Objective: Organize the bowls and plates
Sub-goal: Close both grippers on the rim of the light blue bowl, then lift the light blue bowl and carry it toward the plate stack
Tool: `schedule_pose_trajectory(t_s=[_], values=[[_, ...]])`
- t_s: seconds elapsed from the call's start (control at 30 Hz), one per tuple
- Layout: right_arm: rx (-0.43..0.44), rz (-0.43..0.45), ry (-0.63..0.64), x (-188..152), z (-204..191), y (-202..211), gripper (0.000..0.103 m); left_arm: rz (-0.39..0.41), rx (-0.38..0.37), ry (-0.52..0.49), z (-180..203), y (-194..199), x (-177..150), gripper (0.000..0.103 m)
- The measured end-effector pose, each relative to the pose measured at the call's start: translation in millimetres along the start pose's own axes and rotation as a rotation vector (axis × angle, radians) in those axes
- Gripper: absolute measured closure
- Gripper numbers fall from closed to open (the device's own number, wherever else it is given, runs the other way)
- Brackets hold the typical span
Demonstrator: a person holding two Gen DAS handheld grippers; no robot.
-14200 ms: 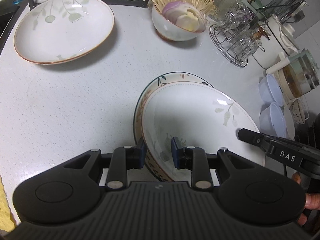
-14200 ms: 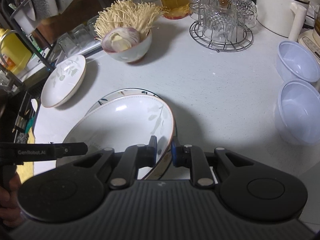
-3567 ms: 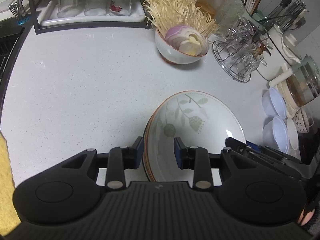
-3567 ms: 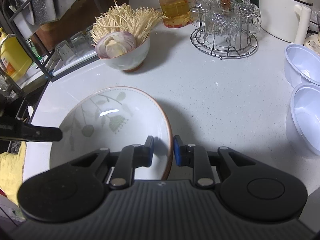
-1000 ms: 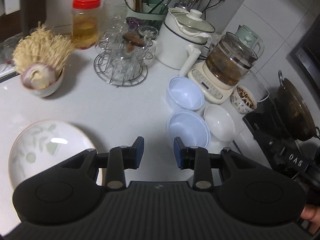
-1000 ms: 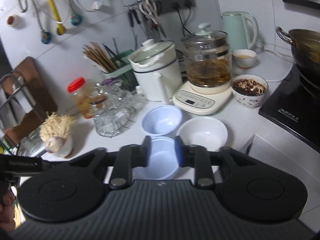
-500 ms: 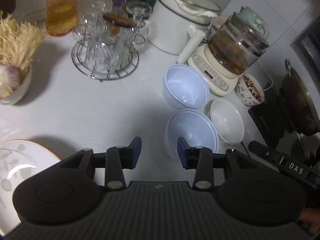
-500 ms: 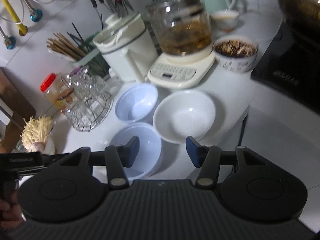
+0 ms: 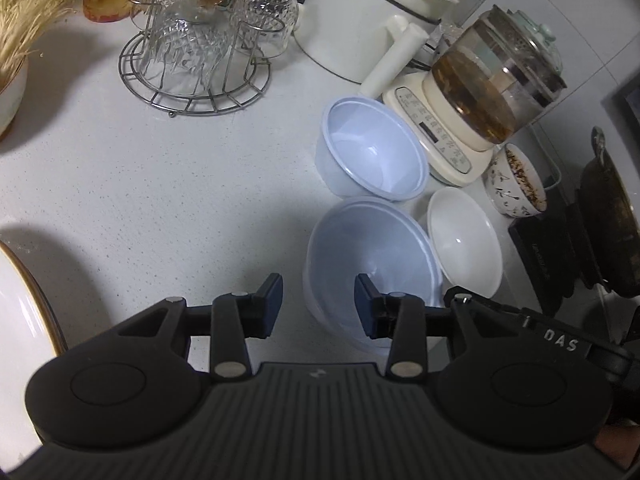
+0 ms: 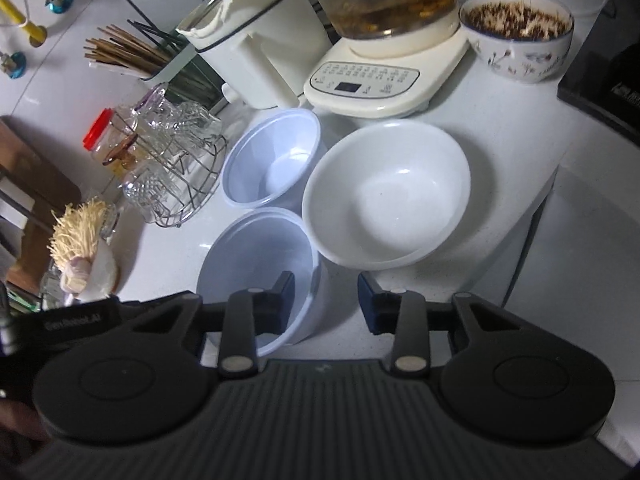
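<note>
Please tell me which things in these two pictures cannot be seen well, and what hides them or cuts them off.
- Near clear bowl: left wrist view, near rim behind the open left claw; in the right view, the open right claw covers part.
- Plate stack: left view, cut by the left edge; count unclear.
- Chopstick holder: right view, base behind the white pot.
- Control panel: labels too small to read.

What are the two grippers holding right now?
Nothing. The left gripper and the right gripper are both open, with nothing between their fingers. They hover above the near blue bowl and the white bowl.
</note>
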State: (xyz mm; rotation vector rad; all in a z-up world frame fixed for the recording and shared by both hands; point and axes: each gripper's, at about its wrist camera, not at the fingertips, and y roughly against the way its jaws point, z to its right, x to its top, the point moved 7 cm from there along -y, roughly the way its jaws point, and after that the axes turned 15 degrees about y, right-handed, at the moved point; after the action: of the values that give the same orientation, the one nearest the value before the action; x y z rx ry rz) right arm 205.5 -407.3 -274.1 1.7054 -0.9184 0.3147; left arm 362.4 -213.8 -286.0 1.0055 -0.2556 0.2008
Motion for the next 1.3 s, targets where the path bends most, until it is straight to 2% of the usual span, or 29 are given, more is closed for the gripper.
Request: schedule_pose_trajectory(t_s=[0.1,0.13,0.27,0.37,0.4,0.6,0.8,1.3], values=[[0.042,-0.015,-0.010,0,0,-8,0.067,0.009,0.007,0.027,-3,-2,0,0.060],[0.051,-0.023,-0.007,0,-1,-10,0.072,0.009,0.005,0.031,-4,-2,0,0.062],[0.066,-0.026,-0.022,0,-1,-15,0.083,-0.001,-0.006,0.058,-8,-6,-5,0.077],[0.085,-0.035,-0.024,-1,-2,-18,0.088,0.003,-0.010,0.068,-8,-8,-8,0.085],[0.092,-0.039,-0.016,-1,-3,-19,0.090,0.003,-0.014,0.074,-9,-8,-9,0.090],[0.100,-0.059,0.021,-1,-13,-18,0.091,0.014,-0.021,0.116,-13,3,-11,0.092],[0.138,-0.079,0.084,6,-31,-14,0.091,0.047,0.004,0.160,-22,25,-12,0.092],[0.255,-0.145,0.307,15,-92,-37,0.091,0.168,0.110,0.297,-67,61,-15,0.092]])
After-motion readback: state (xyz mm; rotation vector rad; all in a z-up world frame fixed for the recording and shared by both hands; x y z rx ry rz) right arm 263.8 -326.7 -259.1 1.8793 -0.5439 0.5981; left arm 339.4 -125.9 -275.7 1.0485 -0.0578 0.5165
